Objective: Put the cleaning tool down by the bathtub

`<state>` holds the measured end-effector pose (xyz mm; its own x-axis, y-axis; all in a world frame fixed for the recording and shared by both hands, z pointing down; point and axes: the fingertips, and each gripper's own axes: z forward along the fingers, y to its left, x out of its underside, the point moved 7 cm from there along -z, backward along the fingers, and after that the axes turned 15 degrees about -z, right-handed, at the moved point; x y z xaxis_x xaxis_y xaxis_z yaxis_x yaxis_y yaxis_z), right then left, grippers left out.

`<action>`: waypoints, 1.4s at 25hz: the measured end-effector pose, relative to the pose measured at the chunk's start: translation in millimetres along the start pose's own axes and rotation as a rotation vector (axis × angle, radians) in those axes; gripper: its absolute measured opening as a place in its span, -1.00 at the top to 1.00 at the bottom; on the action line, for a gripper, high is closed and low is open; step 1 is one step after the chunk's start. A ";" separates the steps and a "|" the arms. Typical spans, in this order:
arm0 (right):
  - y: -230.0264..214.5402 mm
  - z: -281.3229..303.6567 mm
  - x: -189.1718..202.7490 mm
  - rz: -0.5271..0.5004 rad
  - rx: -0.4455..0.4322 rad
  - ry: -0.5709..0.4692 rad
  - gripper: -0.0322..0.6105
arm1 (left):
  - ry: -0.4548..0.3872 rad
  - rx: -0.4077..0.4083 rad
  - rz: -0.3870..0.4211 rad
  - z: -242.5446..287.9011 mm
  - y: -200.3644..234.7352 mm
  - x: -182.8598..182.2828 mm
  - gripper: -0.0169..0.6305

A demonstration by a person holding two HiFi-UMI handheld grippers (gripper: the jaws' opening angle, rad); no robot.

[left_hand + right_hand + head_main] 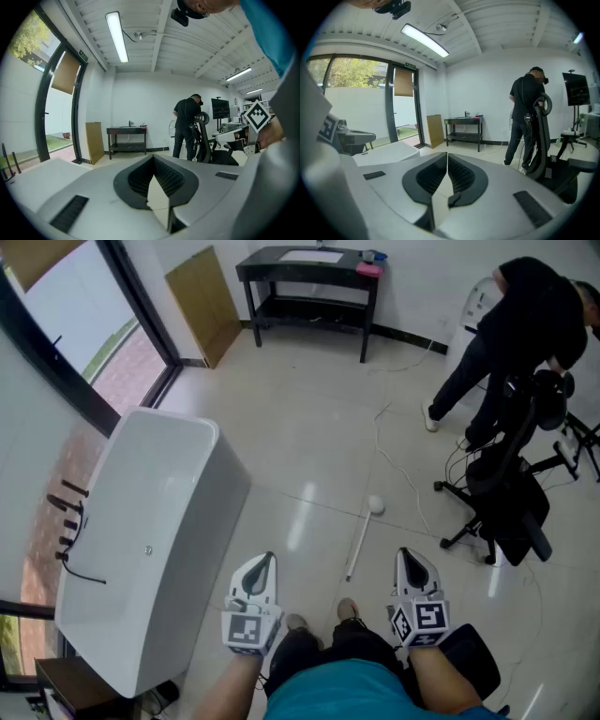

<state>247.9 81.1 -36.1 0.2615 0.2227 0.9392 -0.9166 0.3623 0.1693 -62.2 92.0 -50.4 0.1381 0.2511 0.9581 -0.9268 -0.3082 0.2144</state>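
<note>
Operator: State of the left tool [268, 560]?
Checker: Jaws narrow, closed tip to tip. Nothing sits between them in the left gripper view
Operator: State of the right tool [405, 557]?
Checker: Same condition: jaws drawn together with only a thin slit, nothing held
Operator: Location of the cleaning wand [361, 542]?
Checker: It lies flat on the floor [309, 427], right of the bathtub [206, 540] and apart from it. In the head view it shows between the two tools, slightly beyond them. The round white head points to the far side, the handle end to the near side
Operator: Other items?
Checker: Far right, a person in dark clothes [525, 324] bends beside an office chair [511, 484]. A dark table [309, 277] stands against the far wall
</note>
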 end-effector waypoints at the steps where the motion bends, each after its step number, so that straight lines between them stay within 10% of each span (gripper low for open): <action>1: -6.5 4.1 4.3 -0.017 0.005 0.009 0.83 | 0.001 0.001 -0.014 2.9 -3.3 6.6 0.96; 14: -0.7 145.8 174.0 -0.046 0.050 0.115 0.74 | 0.066 -0.038 -0.093 102.1 73.5 176.0 0.96; 26: 8.7 274.0 424.8 0.037 0.058 0.234 0.68 | 0.128 -0.044 -0.066 200.0 130.8 400.9 0.96; 35: 24.7 351.7 605.3 0.059 0.027 0.366 0.56 | 0.066 -0.055 -0.050 236.5 166.8 492.5 0.96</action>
<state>277.1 -93.5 641.7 0.2941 0.5534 0.7792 -0.9398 0.3161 0.1302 -66.1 -52.7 502.1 0.1634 0.3255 0.9313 -0.9373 -0.2434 0.2495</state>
